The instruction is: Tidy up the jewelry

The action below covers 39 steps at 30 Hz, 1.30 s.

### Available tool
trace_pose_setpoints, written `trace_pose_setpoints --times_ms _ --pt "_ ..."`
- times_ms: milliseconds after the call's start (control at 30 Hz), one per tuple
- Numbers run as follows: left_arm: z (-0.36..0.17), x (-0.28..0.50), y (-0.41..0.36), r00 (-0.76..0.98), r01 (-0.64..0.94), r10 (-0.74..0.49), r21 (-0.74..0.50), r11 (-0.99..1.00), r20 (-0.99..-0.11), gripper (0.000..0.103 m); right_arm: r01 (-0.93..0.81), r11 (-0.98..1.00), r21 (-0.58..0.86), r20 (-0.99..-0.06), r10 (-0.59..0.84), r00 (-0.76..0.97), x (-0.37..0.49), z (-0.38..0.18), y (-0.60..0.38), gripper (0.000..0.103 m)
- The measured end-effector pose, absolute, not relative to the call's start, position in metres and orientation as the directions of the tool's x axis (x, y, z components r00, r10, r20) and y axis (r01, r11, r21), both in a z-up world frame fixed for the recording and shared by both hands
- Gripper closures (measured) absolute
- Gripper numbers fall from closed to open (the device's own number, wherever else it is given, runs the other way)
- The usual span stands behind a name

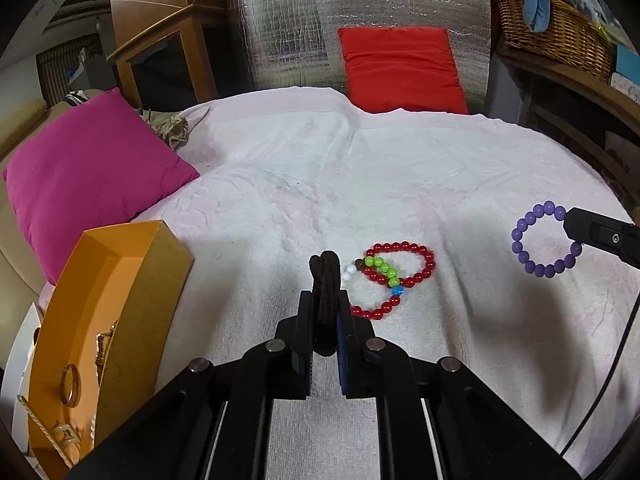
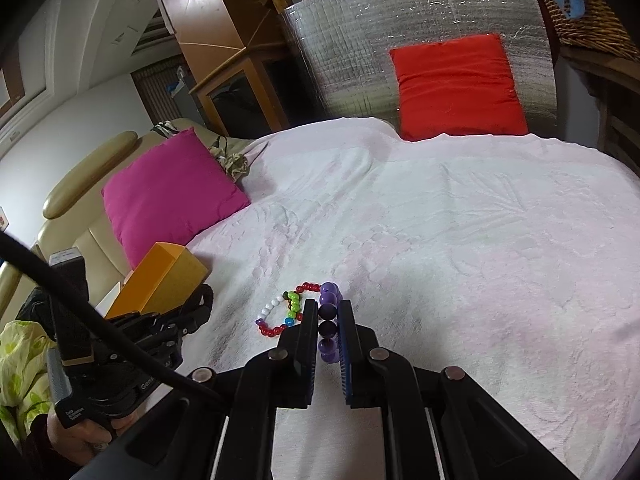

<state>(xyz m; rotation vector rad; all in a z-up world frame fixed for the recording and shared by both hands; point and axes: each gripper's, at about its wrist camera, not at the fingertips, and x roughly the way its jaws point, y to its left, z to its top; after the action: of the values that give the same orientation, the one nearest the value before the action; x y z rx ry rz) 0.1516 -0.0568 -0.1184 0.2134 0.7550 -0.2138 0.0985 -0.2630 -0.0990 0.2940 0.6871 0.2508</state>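
My left gripper (image 1: pixel 325 300) is shut on a dark brown cord bracelet (image 1: pixel 325 276), held above the white towel. Just beyond it lie a red bead bracelet (image 1: pixel 416 258) and a multicoloured bead bracelet (image 1: pixel 384 270), overlapping. My right gripper (image 2: pixel 327 312) is shut on a purple bead bracelet (image 2: pixel 330 300), which hangs as a ring in the left wrist view (image 1: pixel 546 244). The red and multicoloured bracelets show left of it (image 2: pixel 286 312). An open orange box (image 1: pixel 120 300) at the left holds gold rings and chains (image 1: pixel 72 384).
The white towel (image 1: pixel 400 168) covers a bed. A pink cushion (image 1: pixel 88 168) lies at the left, a red cushion (image 1: pixel 400 68) at the back against a silver foil panel. A wicker basket (image 1: pixel 556 28) stands on a shelf at right.
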Motion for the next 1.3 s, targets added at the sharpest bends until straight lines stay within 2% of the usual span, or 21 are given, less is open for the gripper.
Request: trace_pose_setpoints --times_ms 1300 --pt "-0.112 0.145 -0.035 0.738 0.210 -0.071 0.129 0.969 -0.671 0.093 -0.169 0.916 0.363 -0.597 0.368 0.713 0.101 -0.106 -0.222 0.092"
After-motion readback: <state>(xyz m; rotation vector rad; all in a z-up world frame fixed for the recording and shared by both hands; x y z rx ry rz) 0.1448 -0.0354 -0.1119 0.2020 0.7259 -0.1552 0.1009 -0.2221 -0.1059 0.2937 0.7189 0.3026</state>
